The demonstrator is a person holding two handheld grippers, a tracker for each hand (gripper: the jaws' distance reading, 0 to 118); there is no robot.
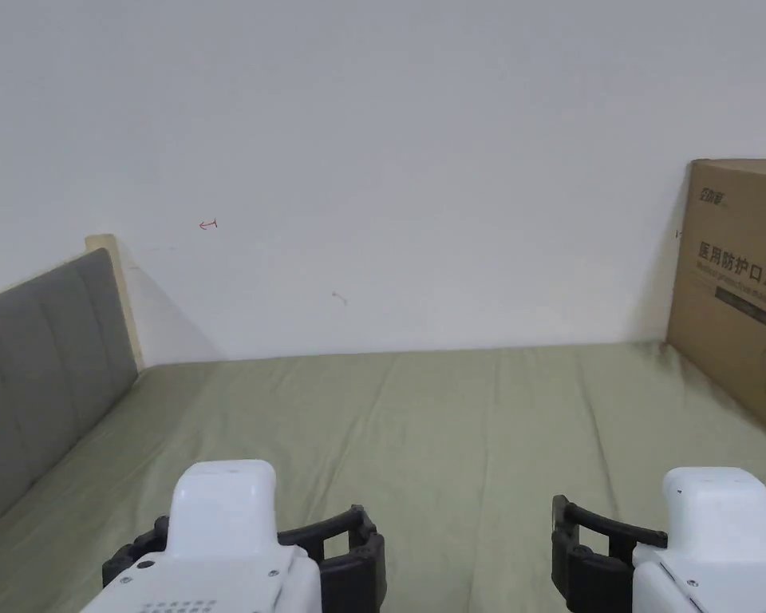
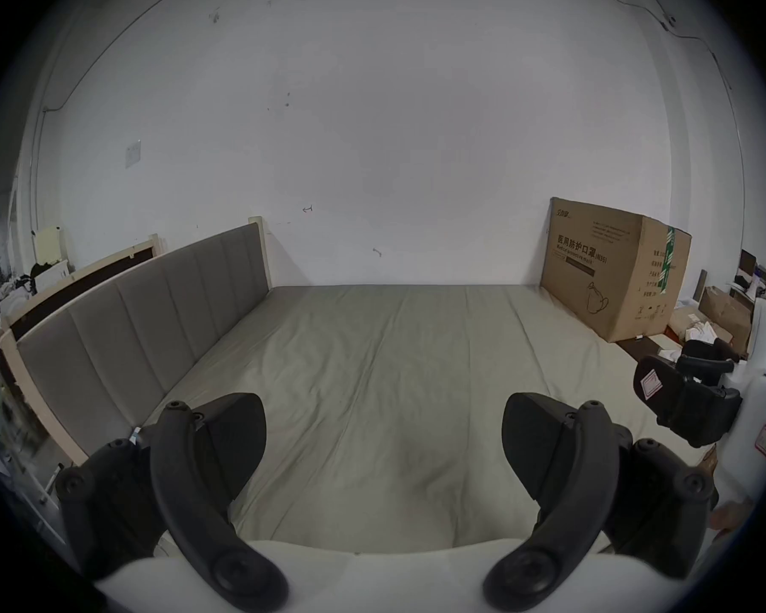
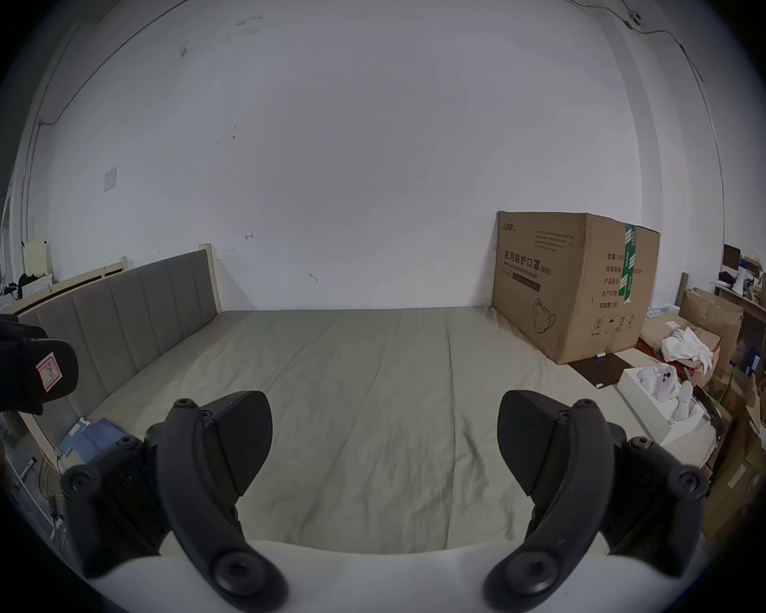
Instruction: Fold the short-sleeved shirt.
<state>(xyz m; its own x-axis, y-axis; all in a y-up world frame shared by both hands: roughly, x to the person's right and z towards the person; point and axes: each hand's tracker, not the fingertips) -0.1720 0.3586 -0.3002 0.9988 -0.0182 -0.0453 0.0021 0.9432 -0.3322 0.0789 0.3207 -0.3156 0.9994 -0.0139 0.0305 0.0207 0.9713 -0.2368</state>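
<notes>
Bed (image 1: 453, 431) with a creased olive-green sheet lay ahead of both tongs, spreading out to the white wall (image 1: 373, 144) beyond them. Grey padded headboard (image 1: 38, 359) ran along the outer side of the left tongs (image 2: 383, 441); a big cardboard box (image 3: 571, 286) stood on the bed's far corner, ahead of and outboard of the right tongs (image 3: 383, 439). White cloth items (image 3: 686, 344) sat in the clutter past the box, too small to tell what they were.

Left tongs were held low over the near edge of the bed, jaws spread wide, nothing between them. Right tongs were the same: jaws wide apart, empty, level with the left ones and well apart from them.

The short-sleeved shirt was not on the sheet ahead of either pair of tongs, so where it lay couldn't be told, nor its colour or shape. Fold not started.

Judgement on handling: such a shirt is likely light, soft and floppy, not fragile; it would sag and bunch if pinched in one spot. Best taken at two edge points, e.g. both shoulders or hem corners, one per tongs. Thin fabric may slip, or the sheet get pinched with it.
</notes>
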